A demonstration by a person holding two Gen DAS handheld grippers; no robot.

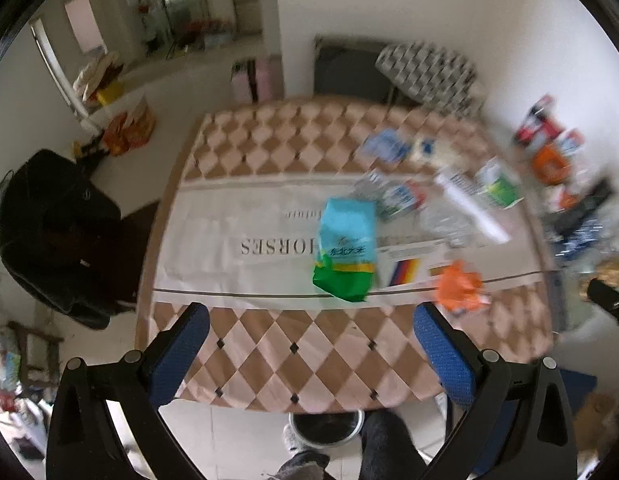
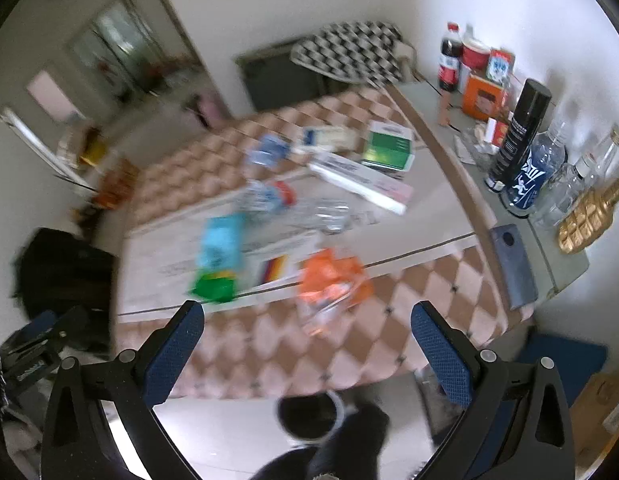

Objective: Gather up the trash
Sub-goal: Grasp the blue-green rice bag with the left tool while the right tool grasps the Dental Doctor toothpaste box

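Lying across one surface point(image 1: 269, 360) with a checkered cloth are several pieces of trash: one blue-and-green bag point(image 1: 345, 252), one orange wrapper point(image 1: 459, 286), one long white box point(image 1: 469, 204), one green-and-white carton point(image 1: 499, 186), one flat card with coloured stripes point(image 1: 405, 270), and some crumpled clear plastic bottles point(image 1: 405, 196) whose count is lost in blur. The bag sits mid-surface, the wrapper just right of it near the front edge. Print on the bag is too smeared to read; the cloth's white band shows "ORSES", upside down and partly covered by the bag.

In the right view the same bag point(image 2: 219, 254), wrapper point(image 2: 329, 280), box point(image 2: 361, 182) and carton point(image 2: 389, 150) appear, blurred. Beyond the surface point(image 2: 429, 280), a side ledge holds one cola bottle point(image 2: 448, 60), one black can point(image 2: 519, 130) and a few clear bottles point(image 2: 581, 176); their labels are unreadable.

Each claw, left point(image 1: 311, 360) and right point(image 2: 307, 354), stands wide and empty, above the near edge.
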